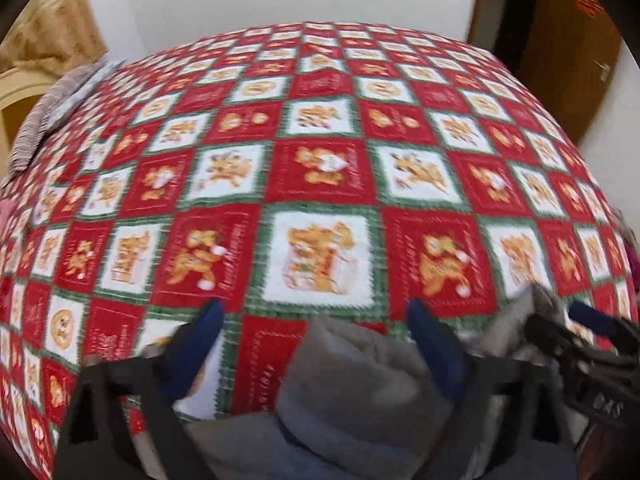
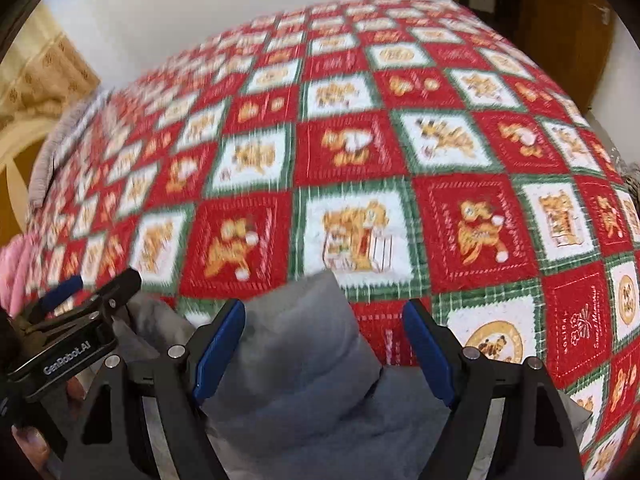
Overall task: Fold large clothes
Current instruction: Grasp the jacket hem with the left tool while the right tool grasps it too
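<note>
A grey garment lies bunched at the near edge of the checked cloth. In the left wrist view its raised fold stands between the blue fingers of my left gripper, close to the right-hand finger and apart from the left-hand one. In the right wrist view the grey garment rises between the fingers of my right gripper, against the left-hand finger, with a gap to the other. Both grippers are open. Each shows in the other's view: the right gripper and the left gripper hang side by side over the garment.
A red, white and green checked cloth with orange cat pictures covers the whole surface. Striped grey fabric lies at its far left edge, something pink nearer left. Behind are a white wall, a beige curtain and a brown door.
</note>
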